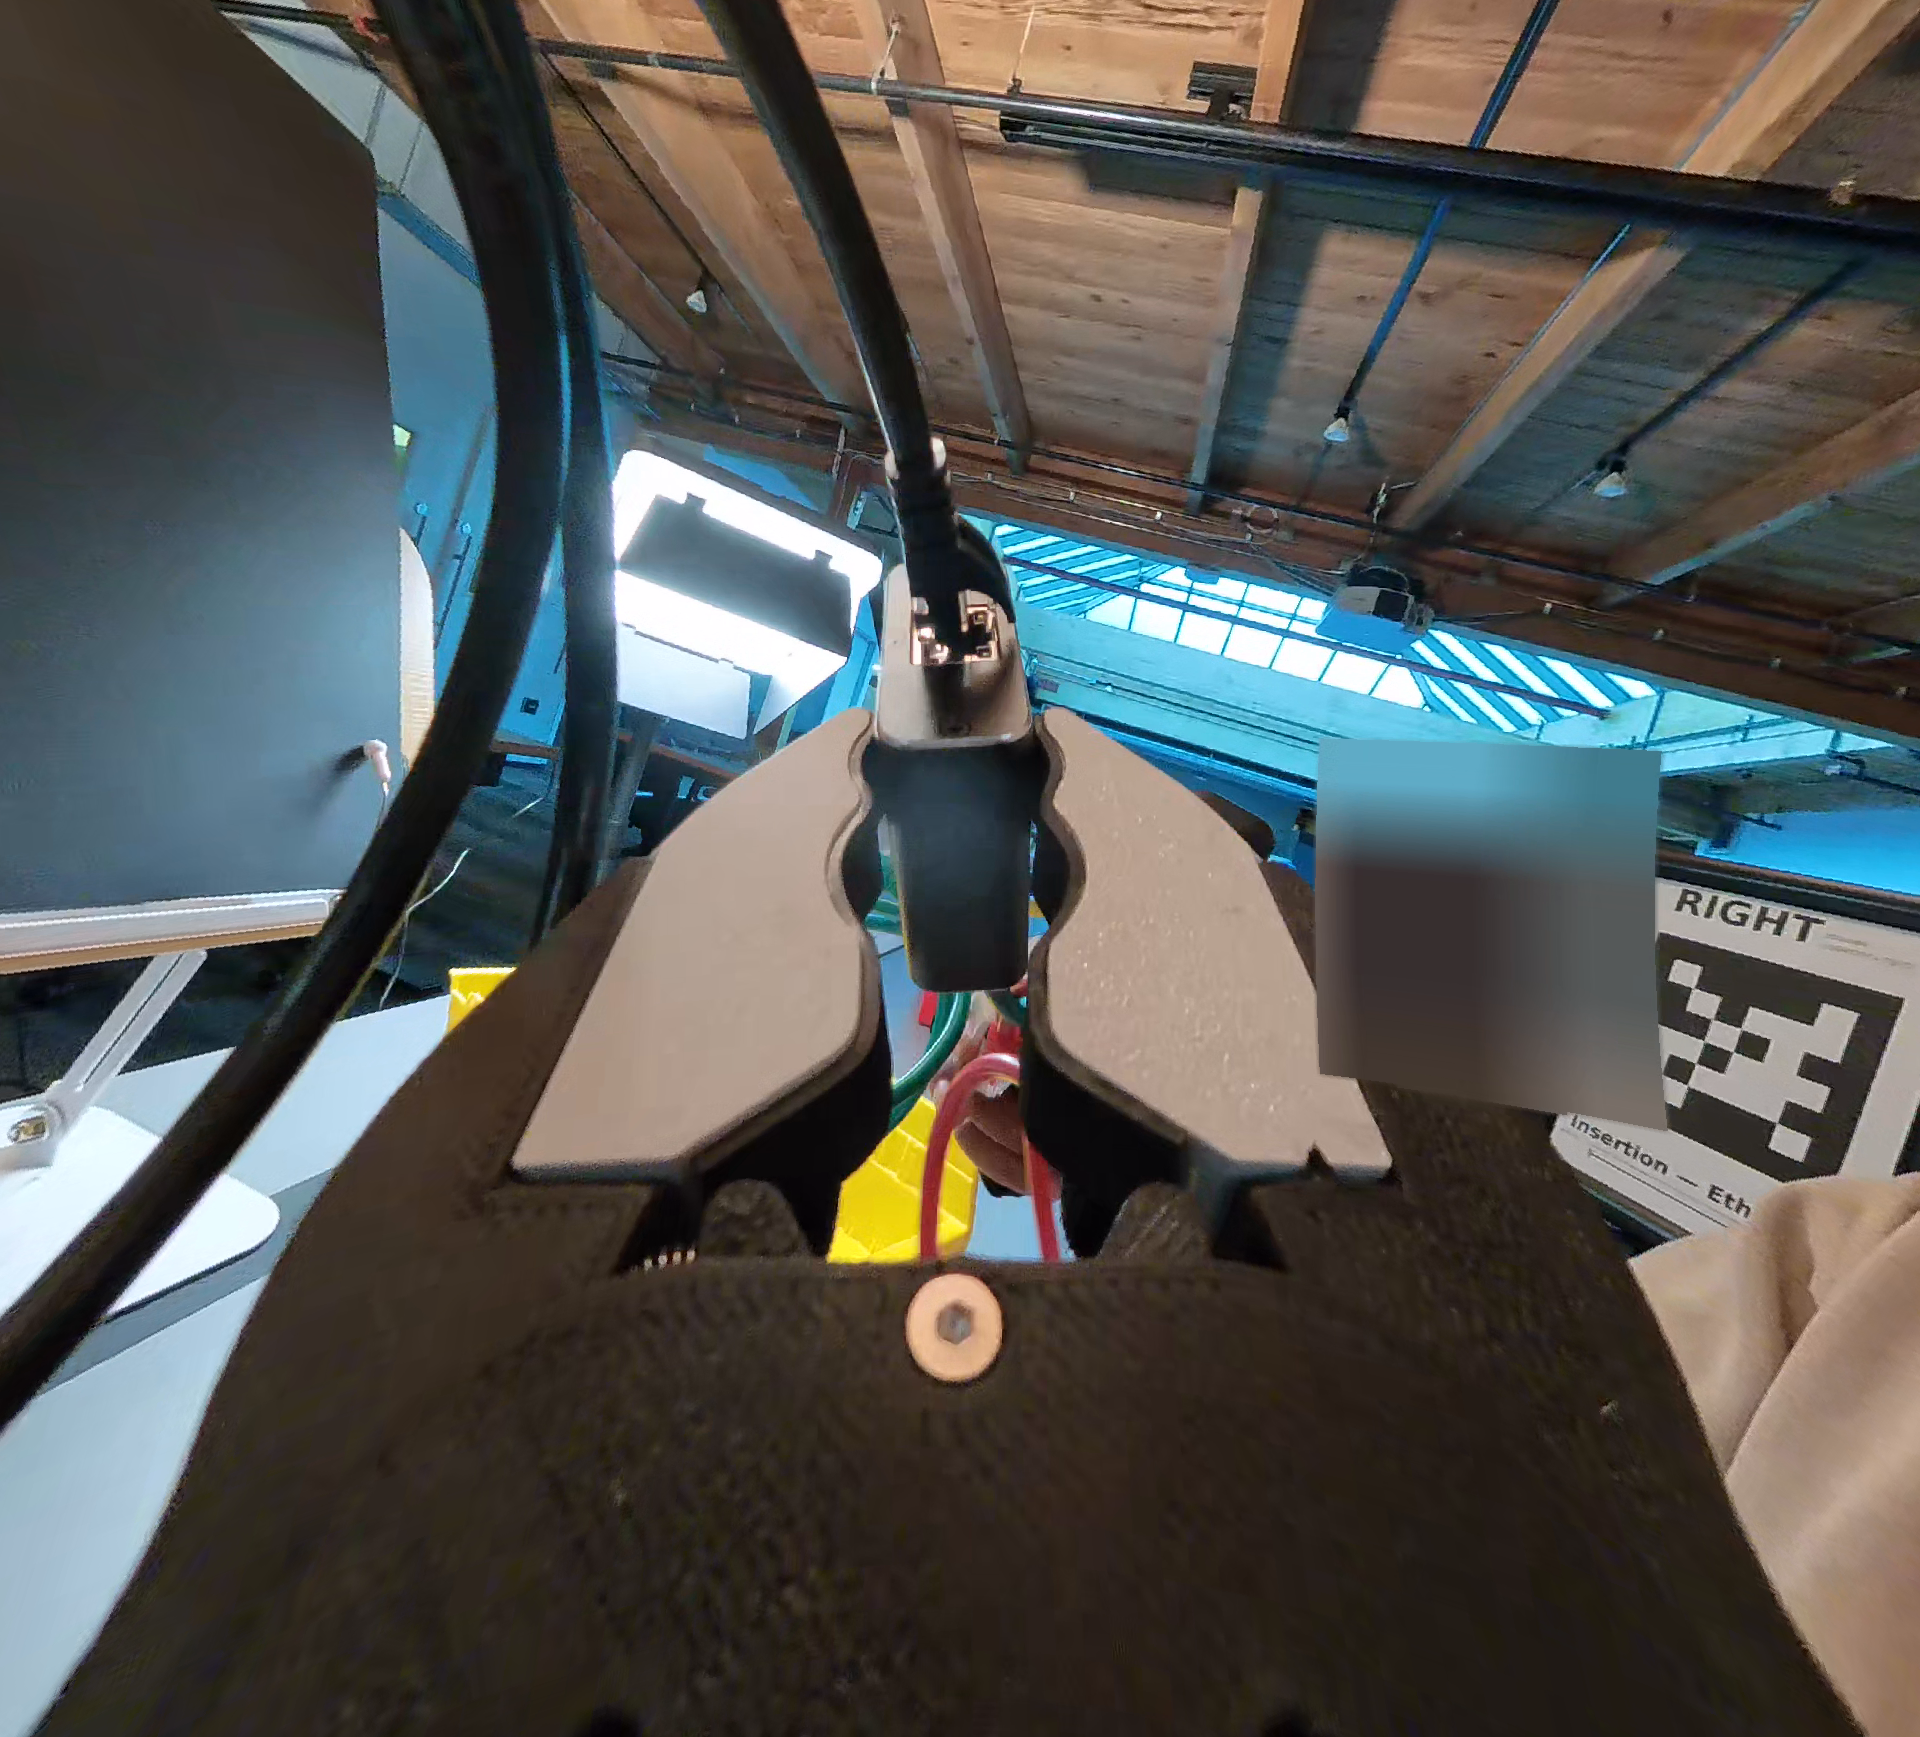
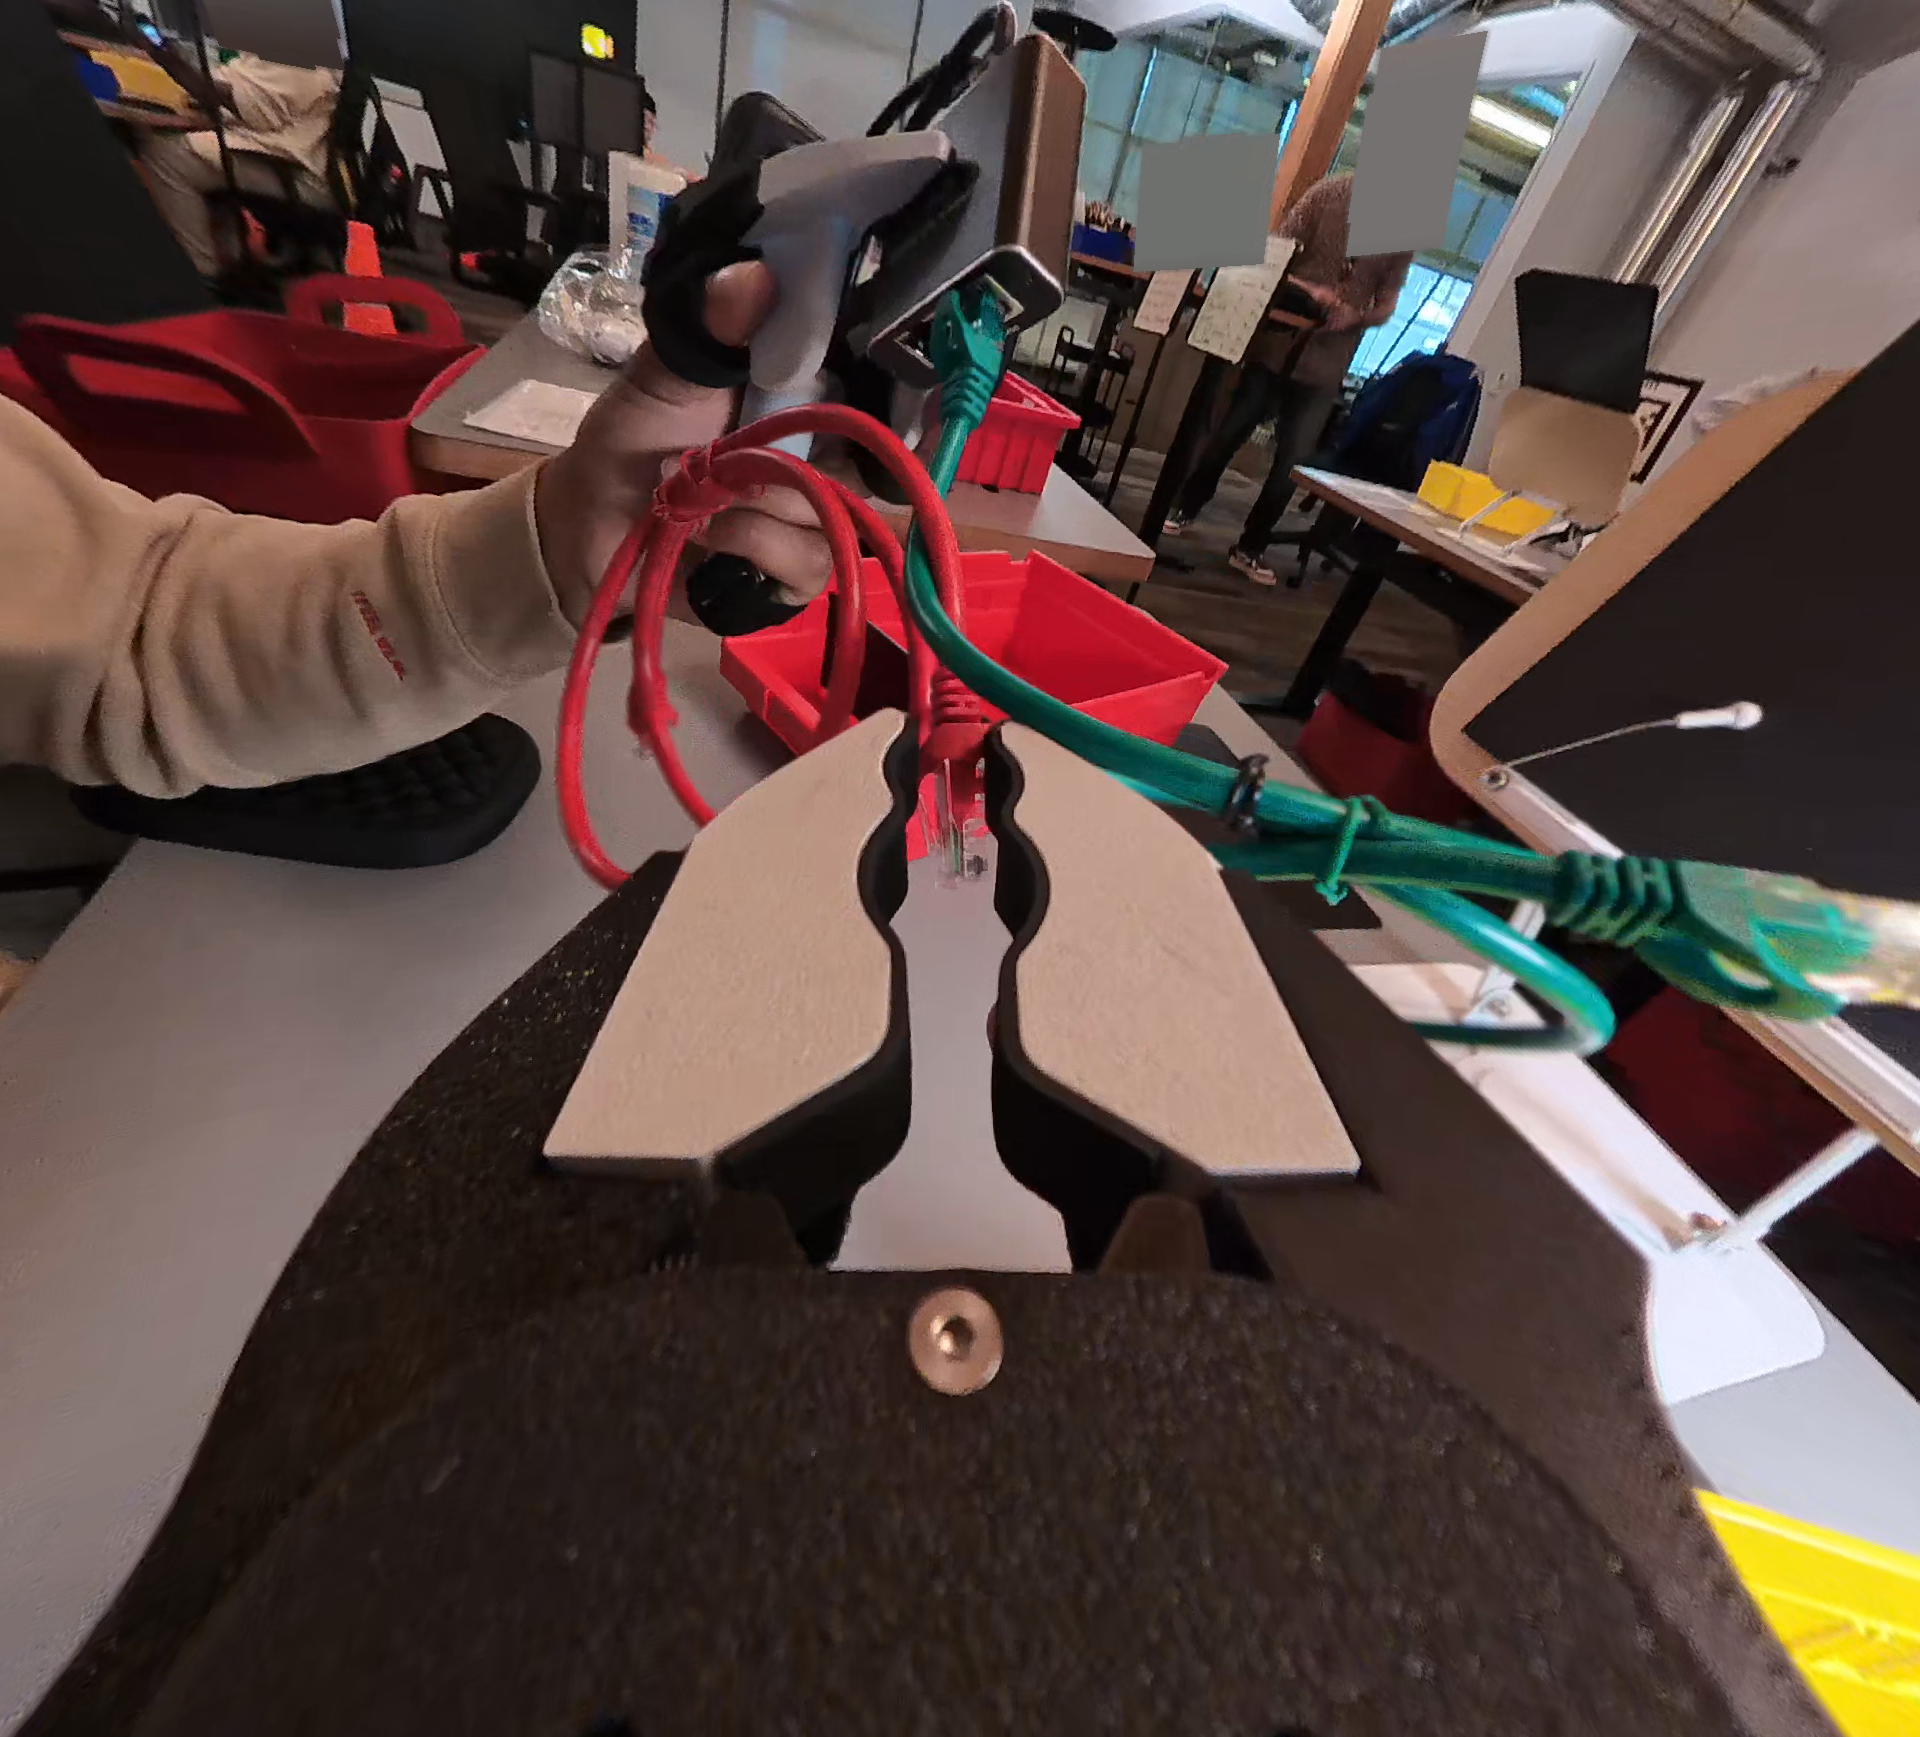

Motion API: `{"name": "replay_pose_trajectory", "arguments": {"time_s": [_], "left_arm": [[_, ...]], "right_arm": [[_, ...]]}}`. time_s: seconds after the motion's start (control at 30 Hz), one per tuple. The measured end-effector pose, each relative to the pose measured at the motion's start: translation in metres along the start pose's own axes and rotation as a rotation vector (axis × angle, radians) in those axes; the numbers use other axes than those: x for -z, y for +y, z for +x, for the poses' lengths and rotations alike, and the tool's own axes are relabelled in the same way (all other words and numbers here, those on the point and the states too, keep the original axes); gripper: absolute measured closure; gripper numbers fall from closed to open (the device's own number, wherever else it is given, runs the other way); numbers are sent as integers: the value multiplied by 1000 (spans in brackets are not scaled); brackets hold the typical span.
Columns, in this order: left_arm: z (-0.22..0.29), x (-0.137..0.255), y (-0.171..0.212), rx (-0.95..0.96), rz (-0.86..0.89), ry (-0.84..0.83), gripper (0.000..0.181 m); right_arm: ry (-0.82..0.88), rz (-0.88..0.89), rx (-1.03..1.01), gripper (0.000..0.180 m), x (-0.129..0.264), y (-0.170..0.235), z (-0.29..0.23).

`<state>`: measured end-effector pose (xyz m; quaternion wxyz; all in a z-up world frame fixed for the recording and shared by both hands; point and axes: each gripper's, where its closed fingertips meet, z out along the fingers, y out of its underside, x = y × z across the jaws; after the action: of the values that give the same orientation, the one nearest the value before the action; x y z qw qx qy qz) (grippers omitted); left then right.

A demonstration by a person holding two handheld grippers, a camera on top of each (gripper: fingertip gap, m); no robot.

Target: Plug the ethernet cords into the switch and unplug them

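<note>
In the left wrist view my left gripper (image 1: 951,752) is shut on the dark grey switch (image 1: 954,856) and holds it up toward the ceiling. A black cable (image 1: 831,160) is plugged into the switch's far end. In the right wrist view the switch (image 2: 1013,160) shows in the left gripper (image 2: 920,227), with the green ethernet cord's plug (image 2: 971,337) in a port on its near face. The green cord's other plug (image 2: 1756,939) hangs free at the right. My right gripper (image 2: 951,757) is shut on the red ethernet cord's plug (image 2: 956,799), below the switch. The red cord (image 2: 665,617) loops to the left.
A red bin (image 2: 1101,638) sits on the grey table (image 2: 312,1012) just beyond my right gripper. A black board on a white stand (image 2: 1714,648) stands at the right, and a yellow bin (image 2: 1818,1604) is at the near right. A black pad (image 2: 343,794) lies under the sleeve. The tips of one gripper are about 15 cm away from the tips of the other.
</note>
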<state>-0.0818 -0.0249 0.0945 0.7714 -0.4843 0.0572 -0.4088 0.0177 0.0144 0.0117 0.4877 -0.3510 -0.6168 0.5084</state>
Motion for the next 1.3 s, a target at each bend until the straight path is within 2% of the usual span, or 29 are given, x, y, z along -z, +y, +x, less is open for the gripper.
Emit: {"name": "replay_pose_trajectory", "arguments": {"time_s": [0.2,0.3,0.4,0.63,0.77,0.8,0.9,0.97,1.07,1.17,1.27,1.3], "left_arm": [[-2,-1,2,31,0,-12,156],[-1,-4,9,8,-26,-27,156],[-1,-7,15,-62,-48,-72,155],[-21,-1,16,-41,-62,-154,156],[-28,-1,21,-81,-84,-204,156],[-29,-1,22,-96,-91,-213,156],[-28,-3,27,-108,-115,-208,156],[-25,-6,31,-118,-130,-197,156],[-16,-11,40,-145,-165,-175,156],[-5,-17,51,-170,-201,-140,156],[3,-22,61,-199,-236,-121,156],[3,-22,63,-211,-243,-122,156]], "right_arm": [[136,-7,129,168,0,2,13],[257,-116,70,168,0,21,34],[287,-219,5,167,0,36,41],[204,-440,153,158,12,37,22],[30,-599,146,148,31,44,-8],[36,-582,172,147,35,38,-8],[57,-386,154,148,37,-1,-8],[70,-320,187,149,31,-11,-9],[107,-371,290,147,14,6,-7],[64,-403,269,149,-5,31,-11],[34,-467,284,170,-9,54,-11],[28,-471,284,170,-8,55,-11]]}}
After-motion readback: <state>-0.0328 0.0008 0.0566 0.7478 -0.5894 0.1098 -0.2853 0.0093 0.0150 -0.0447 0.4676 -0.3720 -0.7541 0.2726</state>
